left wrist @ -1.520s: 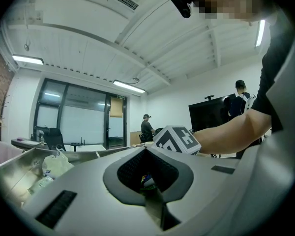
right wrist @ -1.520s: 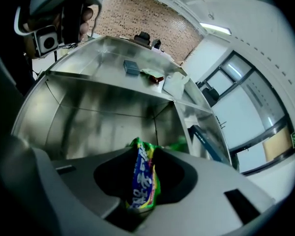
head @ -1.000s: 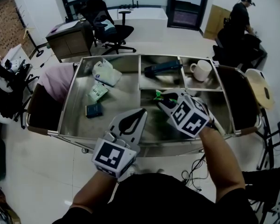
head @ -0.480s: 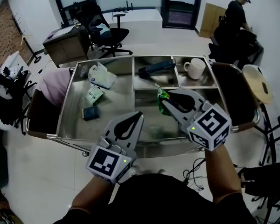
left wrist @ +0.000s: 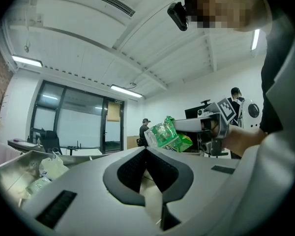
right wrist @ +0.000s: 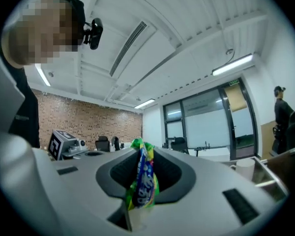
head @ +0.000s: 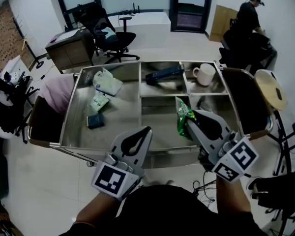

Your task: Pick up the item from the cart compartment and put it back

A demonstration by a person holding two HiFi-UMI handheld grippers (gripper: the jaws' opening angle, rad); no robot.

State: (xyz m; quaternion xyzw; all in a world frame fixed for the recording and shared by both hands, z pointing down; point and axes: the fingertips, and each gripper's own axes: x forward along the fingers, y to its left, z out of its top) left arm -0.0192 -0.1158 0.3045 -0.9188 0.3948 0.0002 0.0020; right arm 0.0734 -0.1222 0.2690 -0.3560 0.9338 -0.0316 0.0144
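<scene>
Clamping the green snack packet [right wrist: 143,181] edge-on between its closed jaws, the right gripper [head: 188,121] holds it raised over the cart [head: 157,132], near its front right compartment, while the left gripper [head: 148,130], jaws together and empty, hovers alongside.

left hand-held gripper [head: 148,129] shut, right [head: 188,122] clamped (both level)

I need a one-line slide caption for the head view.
Right gripper holds a green snack bag above the steel cart; left gripper, shut and empty, hovers near its front edge.
</scene>
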